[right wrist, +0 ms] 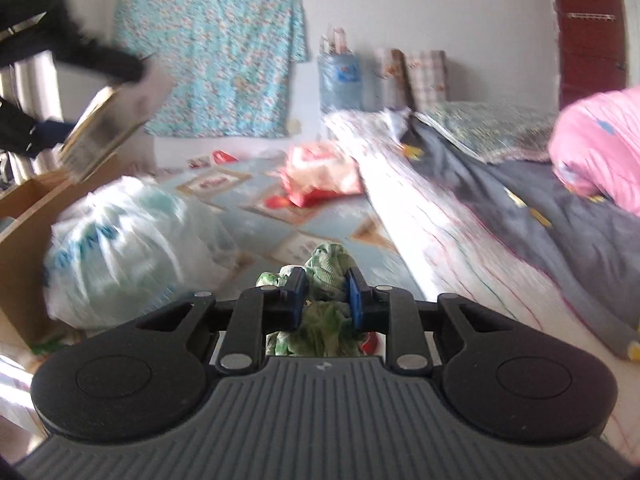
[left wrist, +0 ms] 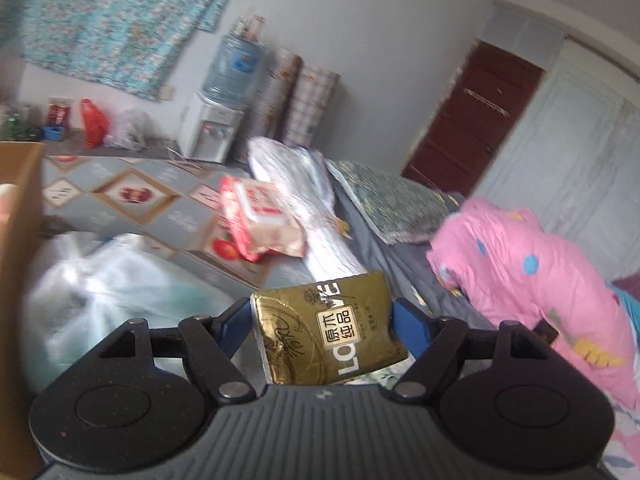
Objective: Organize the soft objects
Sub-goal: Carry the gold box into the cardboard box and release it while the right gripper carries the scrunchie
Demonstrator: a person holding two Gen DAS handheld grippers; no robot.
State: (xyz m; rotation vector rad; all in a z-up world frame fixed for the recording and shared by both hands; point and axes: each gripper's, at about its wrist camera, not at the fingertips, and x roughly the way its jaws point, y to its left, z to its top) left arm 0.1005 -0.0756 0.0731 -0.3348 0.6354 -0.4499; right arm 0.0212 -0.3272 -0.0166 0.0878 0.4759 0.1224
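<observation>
Two grips: left gripper (left wrist: 322,326) clamped on gold tissue pack (left wrist: 328,330), held above the floor; right gripper (right wrist: 324,294) pinched tight on green cloth (right wrist: 326,272), near white bag (right wrist: 128,240).

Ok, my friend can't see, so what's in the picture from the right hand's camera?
The right claw is shut on a crumpled green knitted cloth above a bed. Ahead lie a puffy white plastic bag, a red-and-white soft pack and a pink patterned quilt. At upper left, the left claw holds a gold tissue pack.
</observation>
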